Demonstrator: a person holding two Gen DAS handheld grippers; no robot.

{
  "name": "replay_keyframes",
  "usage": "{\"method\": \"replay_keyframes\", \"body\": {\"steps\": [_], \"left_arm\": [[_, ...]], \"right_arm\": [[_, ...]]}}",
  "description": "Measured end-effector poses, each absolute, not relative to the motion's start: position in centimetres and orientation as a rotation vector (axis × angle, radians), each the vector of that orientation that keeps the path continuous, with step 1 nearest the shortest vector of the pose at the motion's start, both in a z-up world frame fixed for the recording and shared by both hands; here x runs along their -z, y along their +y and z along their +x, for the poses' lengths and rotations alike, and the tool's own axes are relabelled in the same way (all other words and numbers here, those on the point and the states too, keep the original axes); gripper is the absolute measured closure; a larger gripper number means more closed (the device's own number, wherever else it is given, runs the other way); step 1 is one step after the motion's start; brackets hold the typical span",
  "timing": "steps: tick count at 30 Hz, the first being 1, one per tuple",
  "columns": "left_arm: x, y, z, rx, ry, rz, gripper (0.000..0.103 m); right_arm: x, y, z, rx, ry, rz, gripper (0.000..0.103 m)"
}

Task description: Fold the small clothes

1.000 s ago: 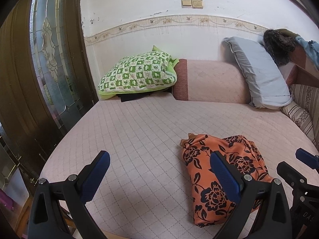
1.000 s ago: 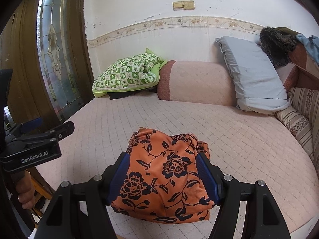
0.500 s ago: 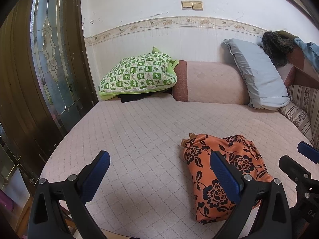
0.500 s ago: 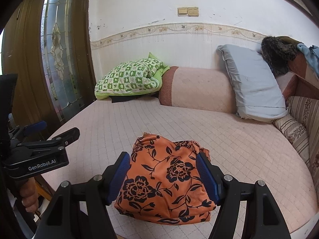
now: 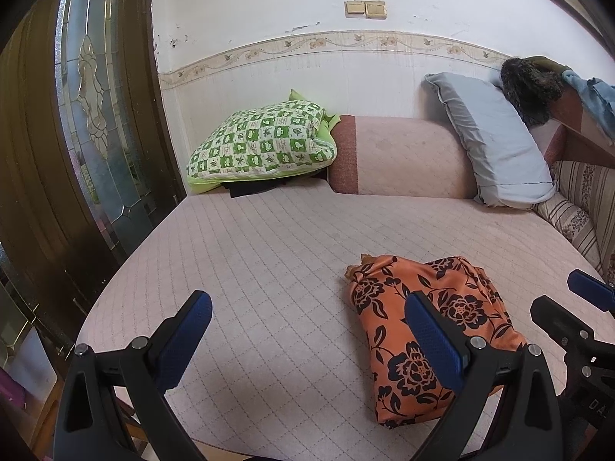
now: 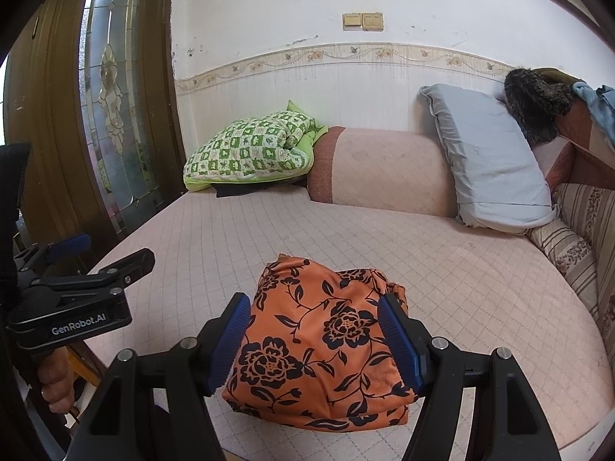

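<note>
The orange floral garment (image 6: pixel 319 349) lies bundled near the bed's (image 6: pixel 442 280) front edge, apparently already folded. Both the right gripper (image 6: pixel 315 342) and left gripper (image 5: pixel 307 342) are spread, holding nothing. Next likely calls for setting it aside.

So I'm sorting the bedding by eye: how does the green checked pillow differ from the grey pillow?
The green checked pillow has a green-and-white patchwork print; the grey pillow is plain. The green one lies almost flat on dark fabric in the back left corner of the bed, while the grey one leans upright at the right. The grey one looks larger. Both sit at the far end, flanking the pink bolster.
</note>
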State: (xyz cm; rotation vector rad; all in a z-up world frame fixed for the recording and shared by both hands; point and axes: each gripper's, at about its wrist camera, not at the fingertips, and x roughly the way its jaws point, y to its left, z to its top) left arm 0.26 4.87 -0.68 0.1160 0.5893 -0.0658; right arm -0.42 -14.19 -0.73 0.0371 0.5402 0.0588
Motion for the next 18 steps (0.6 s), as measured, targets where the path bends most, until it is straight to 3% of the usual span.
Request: {"method": "replay_keyframes", "body": {"steps": [18], "left_arm": [[1.1,4.8,1.8,0.078,0.618,0.104,0.003]], "right_arm": [[1.4,-14.9,1.1,-0.062,0.559,0.053,0.031]]}}
